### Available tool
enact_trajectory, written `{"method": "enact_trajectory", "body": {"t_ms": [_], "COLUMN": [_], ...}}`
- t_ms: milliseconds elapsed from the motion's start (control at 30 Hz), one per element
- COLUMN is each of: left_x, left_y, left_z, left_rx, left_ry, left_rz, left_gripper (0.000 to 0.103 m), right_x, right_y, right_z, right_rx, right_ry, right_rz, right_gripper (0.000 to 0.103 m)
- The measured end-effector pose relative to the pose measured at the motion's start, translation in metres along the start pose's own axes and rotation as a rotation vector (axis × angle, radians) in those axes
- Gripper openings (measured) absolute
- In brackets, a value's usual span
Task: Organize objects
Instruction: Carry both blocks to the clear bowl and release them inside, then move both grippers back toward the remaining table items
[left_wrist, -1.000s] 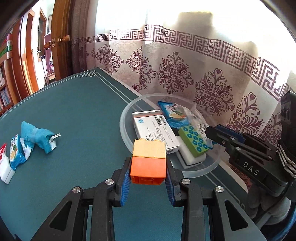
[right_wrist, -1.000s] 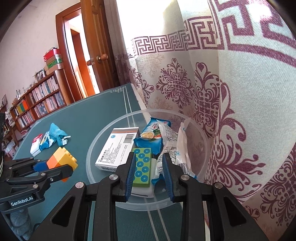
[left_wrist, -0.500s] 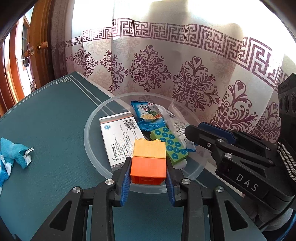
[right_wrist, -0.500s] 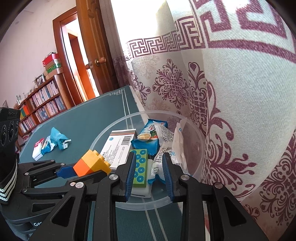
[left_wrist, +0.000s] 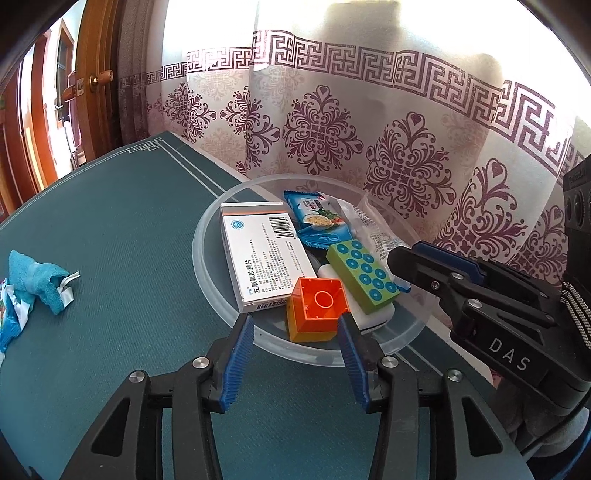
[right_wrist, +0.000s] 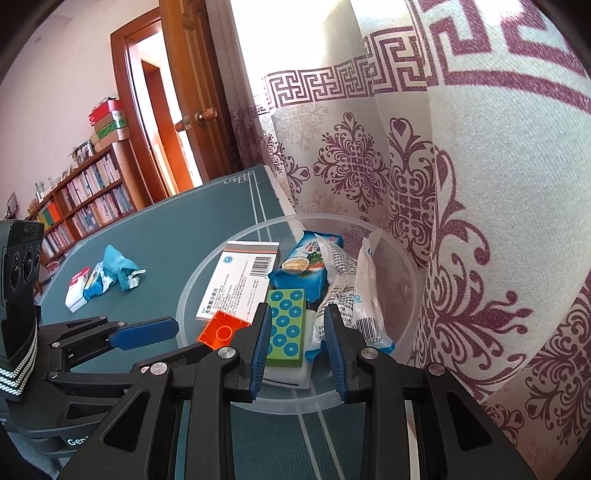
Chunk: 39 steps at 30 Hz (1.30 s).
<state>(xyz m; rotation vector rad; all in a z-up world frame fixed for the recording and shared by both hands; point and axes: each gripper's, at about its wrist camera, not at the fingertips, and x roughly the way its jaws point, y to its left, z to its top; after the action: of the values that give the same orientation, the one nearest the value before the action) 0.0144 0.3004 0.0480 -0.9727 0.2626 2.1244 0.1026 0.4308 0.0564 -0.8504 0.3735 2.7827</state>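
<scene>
Left wrist view: the green tabletop (left_wrist: 110, 221) carries a clear bowl (left_wrist: 207, 258). Inside, beside a white box (left_wrist: 258, 258), lies the orange block (left_wrist: 317, 314), released; the left gripper (left_wrist: 295, 354) has just been opening, jaws apart. The right gripper (right_wrist: 295, 347) is closed, empty.

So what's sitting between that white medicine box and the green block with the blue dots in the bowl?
The orange toy brick, lying hollow side up at their near ends, and farther back a blue snack packet; the left wrist view shows it best.
</scene>
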Motion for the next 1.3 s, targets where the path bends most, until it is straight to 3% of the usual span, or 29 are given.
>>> {"method": "enact_trajectory", "body": {"t_ms": [167,300,500,700,967,1133,1300], "left_x": [-0.002,-0.007,-0.014,-0.025,-0.039,-0.045,-0.054], "left_y": [0.008,0.017,0.034,0.057,0.098,0.121,0.142], "left_z": [-0.005,-0.008,-0.013,-0.019,-0.03,-0.038,-0.045], "left_rx": [-0.026,-0.061,-0.111,-0.145,-0.236,-0.294,-0.345], "left_ry": [0.002,0.002,0.004,-0.018,-0.025,-0.026,-0.032], "left_rz": [0.015,0.031,0.067,0.15,0.217,0.253,0.288], "left_gripper": [0.057,0.076,0.085,0.09,0.091,0.094,0.096], "right_x": [0.001,0.001,0.002,0.001,0.003,0.008,0.018], "right_y": [0.003,0.006,0.016,0.027,0.053,0.074,0.099], "right_z": [-0.001,-0.003,-0.005,-0.009,-0.013,-0.014,-0.015], "right_rx": [-0.007,-0.014,-0.038,-0.062,-0.124,-0.167,-0.215], "right_ry": [0.002,0.005,0.011,0.016,0.029,0.039,0.063], "right_rz": [0.0,0.002,0.009,0.029,0.061,0.095,0.144], "right_gripper": [0.031,0.031,0.032,0.04,0.041,0.05,0.051]}}
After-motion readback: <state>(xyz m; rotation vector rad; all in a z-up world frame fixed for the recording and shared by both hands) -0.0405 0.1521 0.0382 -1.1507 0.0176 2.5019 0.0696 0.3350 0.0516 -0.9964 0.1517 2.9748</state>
